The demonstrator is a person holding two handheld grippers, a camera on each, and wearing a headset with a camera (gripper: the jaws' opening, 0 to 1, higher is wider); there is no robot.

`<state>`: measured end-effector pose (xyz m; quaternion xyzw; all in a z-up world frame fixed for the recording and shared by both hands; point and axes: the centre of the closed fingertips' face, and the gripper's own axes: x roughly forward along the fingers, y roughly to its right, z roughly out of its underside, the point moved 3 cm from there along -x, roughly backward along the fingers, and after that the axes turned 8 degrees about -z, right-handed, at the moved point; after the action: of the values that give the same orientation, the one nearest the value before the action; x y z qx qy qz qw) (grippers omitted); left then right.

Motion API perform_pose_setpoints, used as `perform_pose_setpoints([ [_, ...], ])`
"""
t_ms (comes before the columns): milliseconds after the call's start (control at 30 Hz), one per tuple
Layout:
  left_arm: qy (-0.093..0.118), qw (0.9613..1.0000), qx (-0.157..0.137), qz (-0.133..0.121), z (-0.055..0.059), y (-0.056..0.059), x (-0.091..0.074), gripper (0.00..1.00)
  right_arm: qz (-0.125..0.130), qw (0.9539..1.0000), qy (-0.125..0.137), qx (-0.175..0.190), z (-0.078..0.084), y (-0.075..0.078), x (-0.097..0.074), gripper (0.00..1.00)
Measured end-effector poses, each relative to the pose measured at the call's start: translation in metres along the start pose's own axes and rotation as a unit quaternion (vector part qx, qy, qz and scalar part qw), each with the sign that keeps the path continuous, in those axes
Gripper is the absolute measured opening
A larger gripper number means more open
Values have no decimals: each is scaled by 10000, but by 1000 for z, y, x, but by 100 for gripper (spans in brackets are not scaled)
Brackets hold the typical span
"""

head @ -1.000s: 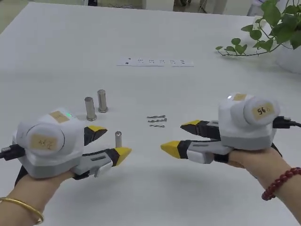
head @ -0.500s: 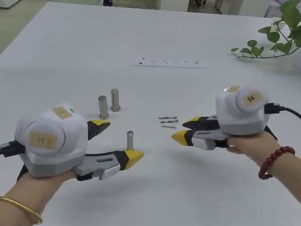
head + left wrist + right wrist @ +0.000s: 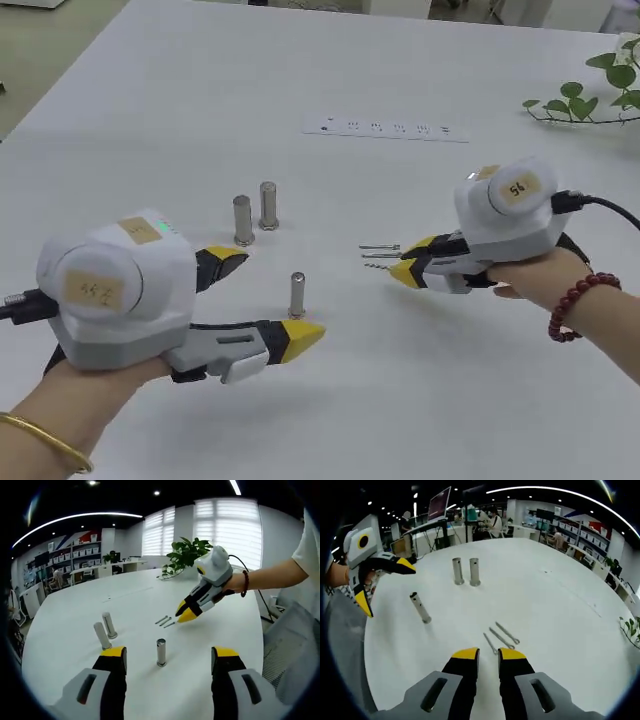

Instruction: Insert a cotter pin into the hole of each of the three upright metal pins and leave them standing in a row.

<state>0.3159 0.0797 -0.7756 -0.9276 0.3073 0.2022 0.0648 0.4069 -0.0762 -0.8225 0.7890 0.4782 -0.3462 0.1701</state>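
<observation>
Three upright metal pins stand on the white table: two side by side (image 3: 243, 219) (image 3: 268, 204) and one apart (image 3: 297, 293). My left gripper (image 3: 268, 298) is open, its jaws either side of the lone pin (image 3: 161, 651) and short of it. Three cotter pins (image 3: 380, 255) lie flat to the right. My right gripper (image 3: 412, 266) has its tips just right of them; its jaws stand a narrow gap apart with nothing between. In the right gripper view the cotter pins (image 3: 501, 636) lie just ahead of my right gripper (image 3: 489, 656).
A white power strip (image 3: 385, 128) lies further back on the table. A leafy plant (image 3: 590, 95) reaches in at the far right edge. Bare table (image 3: 450, 400) stretches in front of both grippers. The left gripper (image 3: 387, 588) shows at the left of the right gripper view.
The right gripper has moved left up to the cotter pins and its jaws have narrowed from wide open. The left gripper has come forward around the lone pin.
</observation>
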Motion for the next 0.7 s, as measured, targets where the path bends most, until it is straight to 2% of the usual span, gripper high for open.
perform_pose_setpoints([
  [200,-60,10000,23,-28,3,-1,-6,73,-191,9996,-207,-95,0,4,9,16],
  [233,-27,10000,9,-45,3,-2,-8,72,-289,9991,-265,-165,1,2,11,16],
  [367,22,9999,-82,-85,3,-3,-11,71,-313,9986,-350,-236,2,3,13,16],
  [567,-41,9999,-69,-128,7,-5,-13,70,-427,9966,-574,-413,6,4,17,14],
  [700,-38,9999,-81,-106,7,-5,-14,70,-481,9955,-641,-506,2,5,18,13],
])
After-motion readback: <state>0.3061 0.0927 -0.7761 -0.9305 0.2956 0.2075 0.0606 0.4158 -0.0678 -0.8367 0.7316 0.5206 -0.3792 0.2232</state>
